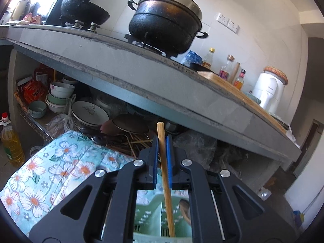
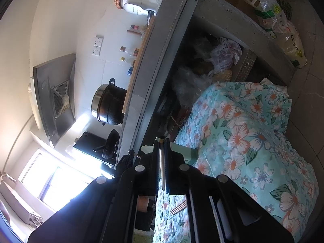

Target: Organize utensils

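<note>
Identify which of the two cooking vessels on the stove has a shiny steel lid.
The big black two-handled pot on the nearer burner; the wok behind it has none.

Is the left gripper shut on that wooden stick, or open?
Shut. The left gripper has both blue pads pressed against the wooden stick, whose lower end reaches into the green basket.

A pot sits on the counter, bowls on the shelf beneath.

I saw a smooth wooden chopstick, a perforated green plastic basket, soft floral cloth, and a rough concrete counter.
</note>
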The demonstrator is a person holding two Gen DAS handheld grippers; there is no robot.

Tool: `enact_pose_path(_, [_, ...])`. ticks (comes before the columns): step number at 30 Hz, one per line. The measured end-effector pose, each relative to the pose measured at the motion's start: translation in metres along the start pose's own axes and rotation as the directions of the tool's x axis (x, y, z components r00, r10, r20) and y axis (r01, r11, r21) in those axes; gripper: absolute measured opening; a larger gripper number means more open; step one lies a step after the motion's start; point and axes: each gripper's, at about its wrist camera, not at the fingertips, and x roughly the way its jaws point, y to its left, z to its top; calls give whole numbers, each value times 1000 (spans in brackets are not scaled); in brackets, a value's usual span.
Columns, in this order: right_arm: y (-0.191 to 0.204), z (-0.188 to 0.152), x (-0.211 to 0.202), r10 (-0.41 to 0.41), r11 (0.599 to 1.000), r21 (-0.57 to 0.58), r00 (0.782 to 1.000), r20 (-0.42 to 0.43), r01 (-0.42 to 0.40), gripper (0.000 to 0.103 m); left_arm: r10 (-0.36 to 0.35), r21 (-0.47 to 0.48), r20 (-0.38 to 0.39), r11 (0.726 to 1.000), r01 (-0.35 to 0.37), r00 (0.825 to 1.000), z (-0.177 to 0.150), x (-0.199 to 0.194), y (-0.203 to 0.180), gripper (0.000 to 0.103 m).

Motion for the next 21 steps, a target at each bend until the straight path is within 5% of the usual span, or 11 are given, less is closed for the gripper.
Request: enact_pose_path(21, [20,-12,15,-14,999,-35,1000,-25,13,5,-90,99,-45,991,94,995,-22,-23,0,7])
